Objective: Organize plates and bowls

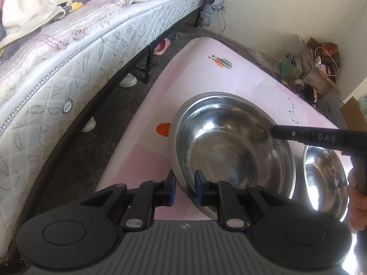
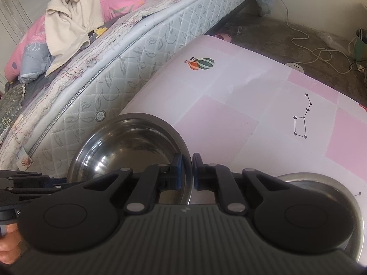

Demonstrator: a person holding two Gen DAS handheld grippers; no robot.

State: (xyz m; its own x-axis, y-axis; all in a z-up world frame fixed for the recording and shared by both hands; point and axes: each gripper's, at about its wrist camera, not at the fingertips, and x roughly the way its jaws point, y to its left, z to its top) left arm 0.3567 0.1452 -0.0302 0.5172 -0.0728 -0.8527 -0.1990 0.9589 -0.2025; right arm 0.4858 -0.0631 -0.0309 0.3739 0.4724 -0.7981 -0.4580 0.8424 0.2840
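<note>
A large steel bowl [image 1: 231, 146] is tilted above the pink table [image 1: 201, 68]. My left gripper [image 1: 185, 189] is shut on its near rim, one finger inside and one outside. My right gripper [image 2: 188, 171] is shut on the same bowl's [image 2: 128, 146] right rim; its black body [image 1: 316, 137] reaches in from the right in the left wrist view. A second steel bowl [image 1: 325, 178] sits on the table just right of the first, and shows partly behind my right gripper [image 2: 321, 181].
A bed with a quilted mattress [image 1: 68, 78] runs close along the table's left side, with clothes on it. Shoes lie under the bed. Boxes and bags [image 1: 314, 68] clutter the far right corner. A white cable [image 2: 321, 55] lies on the floor beyond the table [image 2: 240, 105].
</note>
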